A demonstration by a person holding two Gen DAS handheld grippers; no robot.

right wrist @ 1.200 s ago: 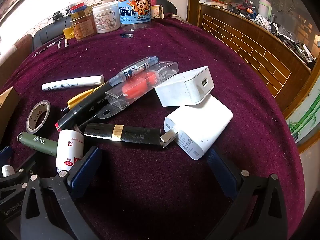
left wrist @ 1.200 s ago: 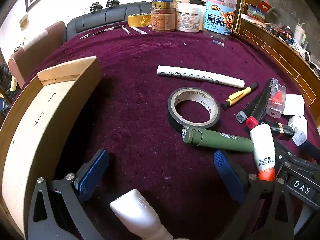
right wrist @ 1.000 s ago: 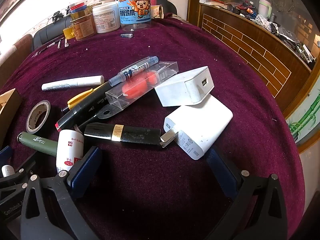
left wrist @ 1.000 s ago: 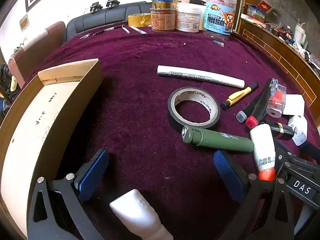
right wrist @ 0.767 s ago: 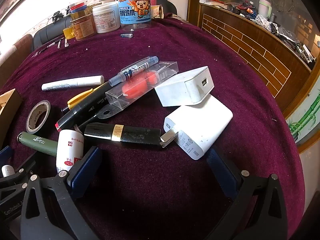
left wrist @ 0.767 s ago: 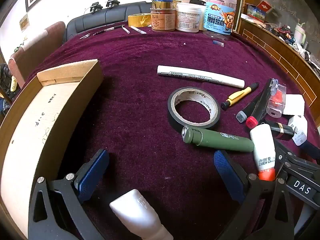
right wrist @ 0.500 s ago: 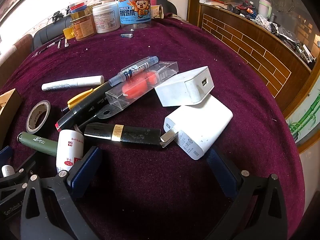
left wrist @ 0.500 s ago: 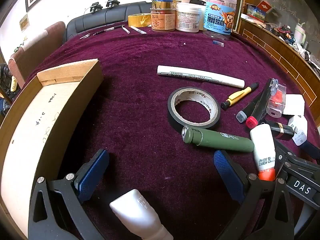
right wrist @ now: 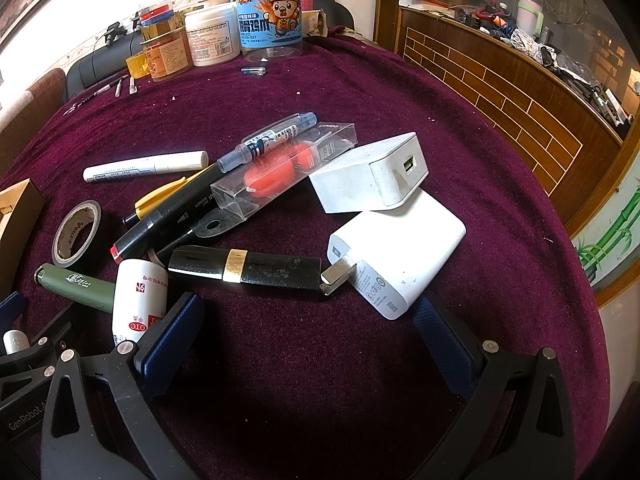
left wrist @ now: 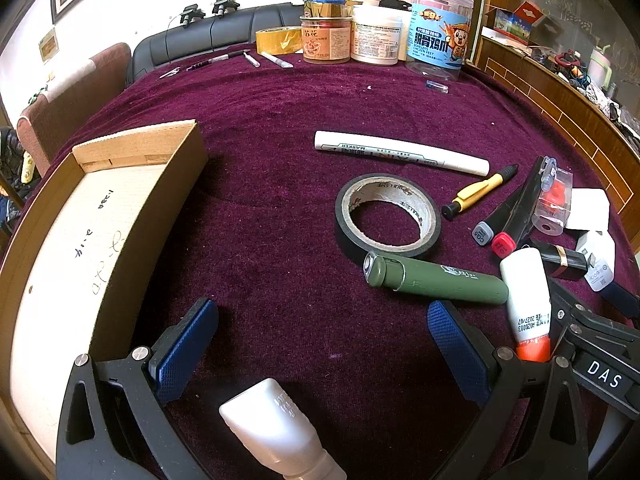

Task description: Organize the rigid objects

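Observation:
On the purple cloth lie a black tape roll (left wrist: 387,216), a green tube (left wrist: 434,278), a white marker (left wrist: 400,151), a yellow pen (left wrist: 478,196) and a white glue bottle (left wrist: 526,300). An open cardboard box (left wrist: 80,232) sits at the left. My left gripper (left wrist: 322,340) is open, low over bare cloth, with a white bottle (left wrist: 276,428) just below it. My right gripper (right wrist: 308,340) is open too, right in front of a black and gold tube (right wrist: 244,266) and two white chargers (right wrist: 394,252). A clear case with red parts (right wrist: 280,168) lies behind them.
Jars and tubs (left wrist: 376,36), a yellow tape roll (left wrist: 279,40) and small pens stand along the table's far edge. A wooden counter (right wrist: 520,92) runs along the right. A chair (left wrist: 68,92) stands at the far left.
The cardboard box has shifted slightly at the left of the left wrist view. Both grippers and the other objects stay where they were.

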